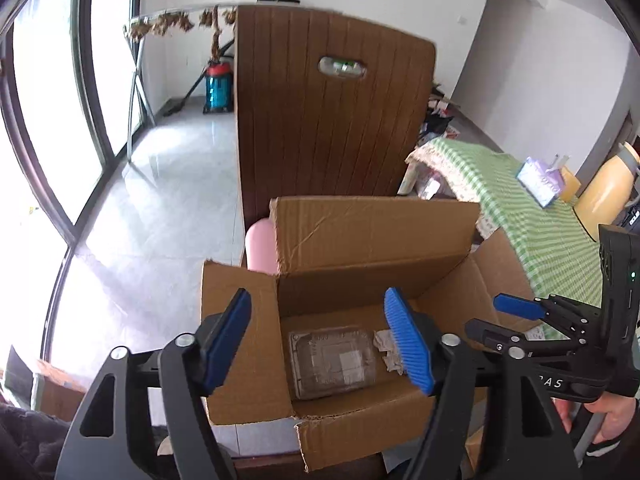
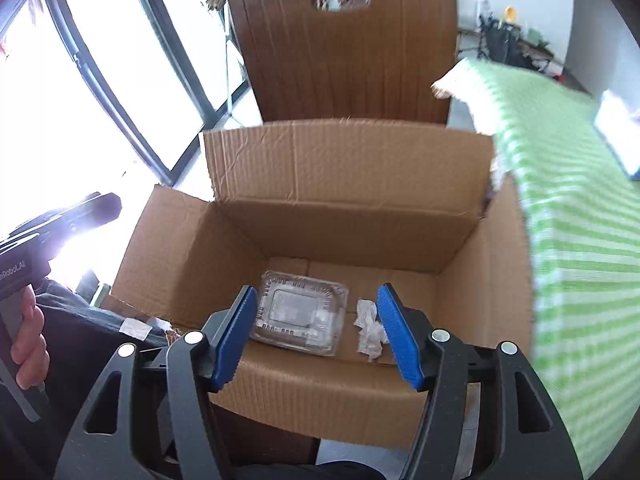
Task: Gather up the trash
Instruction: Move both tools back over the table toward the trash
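Two grippers, both with fingers spread wide and nothing between them. Left gripper hangs over the near left side of the box; right gripper over its near wall. Pads are ribbed blue rubber on black arms. In the left wrist view the right gripper's blue tip and black body show at the right edge, its handle partly cut off.

One cardboard box, corrugated brown, four flaps up, the near left flap creased and torn at its edge. Its base is hidden behind the gripper arms.

Two pieces of trash lie on the box floor: one clear plastic clamshell tray, rectangular with rounded corners and a ridged rim, near the middle; one crumpled white paper scrap just beside it to the right, partly covered by the right pad.

One brown slatted chair back with an oval handle slot stands behind the box. One desk under a green-and-white checked cloth runs along the box's right side. Windows at left are blown out white.
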Demonstrator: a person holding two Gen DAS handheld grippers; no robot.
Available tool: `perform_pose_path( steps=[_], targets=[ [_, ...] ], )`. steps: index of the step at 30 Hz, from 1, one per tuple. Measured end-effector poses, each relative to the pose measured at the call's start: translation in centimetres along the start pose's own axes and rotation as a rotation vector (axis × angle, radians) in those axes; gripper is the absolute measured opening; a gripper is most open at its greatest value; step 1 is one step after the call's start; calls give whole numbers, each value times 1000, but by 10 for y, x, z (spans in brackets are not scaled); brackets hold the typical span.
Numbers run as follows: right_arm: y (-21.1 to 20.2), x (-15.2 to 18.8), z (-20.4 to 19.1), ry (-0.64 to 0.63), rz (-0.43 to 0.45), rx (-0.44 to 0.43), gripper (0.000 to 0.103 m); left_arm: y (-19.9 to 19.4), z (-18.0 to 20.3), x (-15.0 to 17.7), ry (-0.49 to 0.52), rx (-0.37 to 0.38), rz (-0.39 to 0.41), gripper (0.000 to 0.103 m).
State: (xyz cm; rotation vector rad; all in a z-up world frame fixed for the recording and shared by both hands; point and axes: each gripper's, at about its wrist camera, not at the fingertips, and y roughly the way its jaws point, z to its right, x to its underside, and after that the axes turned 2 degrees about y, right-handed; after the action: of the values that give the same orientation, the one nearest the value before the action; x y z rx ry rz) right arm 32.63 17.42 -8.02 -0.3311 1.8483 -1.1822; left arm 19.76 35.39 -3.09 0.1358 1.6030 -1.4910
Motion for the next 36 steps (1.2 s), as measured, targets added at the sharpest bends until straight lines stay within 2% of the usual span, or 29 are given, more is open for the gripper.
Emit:
perform_pose_path(
  steps=[2,6,11,16,20,27,34,36],
  targets=[
    [-20,3,0,3,54,44,66,-14,6,1,15,4,46,75],
    [-57,15,1,24,166,128,68,-40,27,6,82,10,149,82],
    [-119,47,9,49,321,307,76,-71,64,16,166,61,260,92],
    [-193,98,36,126,446,464,77,-90,109,27,203,164,298,95],
    [-252,151,63,223,518,592,82,-102,158,37,255,244,310,95],
    [-337,264,108,429,548,817,83,-124,267,67,391,424,287,95],
    [-389,377,146,675,510,959,83,-140,367,111,515,614,255,95],
    [-398,402,152,725,504,989,83,-135,392,122,526,647,212,95]
  ],
)
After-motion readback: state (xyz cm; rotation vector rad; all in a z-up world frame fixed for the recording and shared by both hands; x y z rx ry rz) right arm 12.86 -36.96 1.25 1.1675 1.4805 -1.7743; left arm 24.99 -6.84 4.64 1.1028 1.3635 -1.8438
